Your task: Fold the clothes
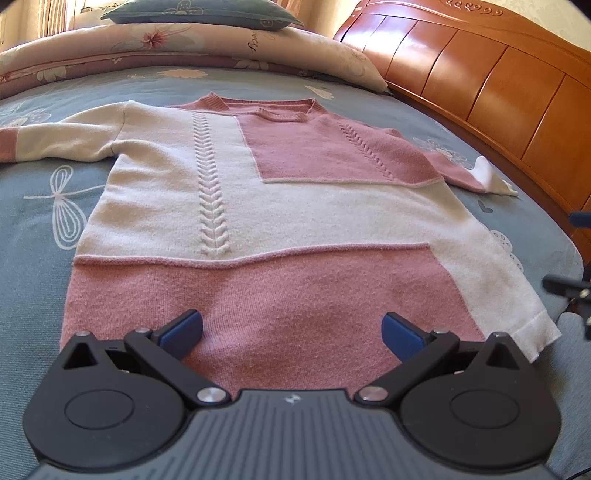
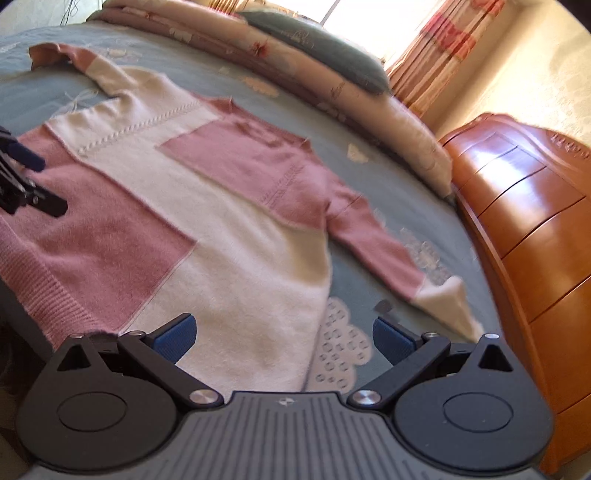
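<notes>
One sweater (image 1: 258,206), pink and cream blocks, lies flat and face up on the bed (image 1: 44,229), both sleeves spread outward, neck toward the pillows. Two cable-knit stripes run down the front. Hem end nearest the cameras.

Left tool (image 1: 291,332) hovers over the pink hem band, jaws wide apart, nothing between them. Right tool (image 2: 284,336) sits over the cream lower corner of the sweater (image 2: 207,221) and the blue sheet beside it, jaws spread wide too, empty. That view is motion-blurred.

Past the neck: one long floral quilt roll (image 1: 177,48), one grey-blue pillow (image 1: 199,13) on top. One orange wooden headboard (image 1: 487,74) along the right sleeve's side. Striped curtains (image 2: 439,48) at the window.
</notes>
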Action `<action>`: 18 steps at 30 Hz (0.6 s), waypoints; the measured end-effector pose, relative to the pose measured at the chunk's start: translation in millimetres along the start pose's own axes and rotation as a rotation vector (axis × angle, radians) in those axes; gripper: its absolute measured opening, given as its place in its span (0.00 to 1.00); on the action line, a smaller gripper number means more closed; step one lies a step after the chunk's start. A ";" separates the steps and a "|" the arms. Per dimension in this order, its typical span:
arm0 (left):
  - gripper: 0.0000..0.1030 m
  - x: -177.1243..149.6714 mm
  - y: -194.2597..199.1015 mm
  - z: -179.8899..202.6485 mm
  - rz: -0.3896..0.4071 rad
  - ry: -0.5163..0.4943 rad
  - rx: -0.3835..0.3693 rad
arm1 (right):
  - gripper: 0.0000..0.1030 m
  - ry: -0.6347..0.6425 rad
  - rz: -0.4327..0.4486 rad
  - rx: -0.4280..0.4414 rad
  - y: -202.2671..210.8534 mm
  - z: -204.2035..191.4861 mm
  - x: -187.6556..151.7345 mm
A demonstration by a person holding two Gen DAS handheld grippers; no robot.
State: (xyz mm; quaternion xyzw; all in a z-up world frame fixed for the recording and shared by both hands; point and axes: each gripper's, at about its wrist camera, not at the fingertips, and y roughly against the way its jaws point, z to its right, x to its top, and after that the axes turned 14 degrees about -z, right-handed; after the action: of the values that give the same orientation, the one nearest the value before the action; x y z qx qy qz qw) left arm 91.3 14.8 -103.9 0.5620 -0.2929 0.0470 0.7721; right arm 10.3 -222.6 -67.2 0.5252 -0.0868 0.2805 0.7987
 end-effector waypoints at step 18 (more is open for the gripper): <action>0.99 -0.6 21.7 16.7 -0.057 -0.156 0.125 | 1.00 0.006 0.060 0.272 -9.3 -44.1 38.9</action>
State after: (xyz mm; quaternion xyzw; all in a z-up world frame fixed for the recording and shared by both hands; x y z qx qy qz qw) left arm 75.4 7.9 -82.7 0.6191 -0.3324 -0.0009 0.7115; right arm 40.6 -172.2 -76.8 0.6251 -0.0611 0.3150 0.7116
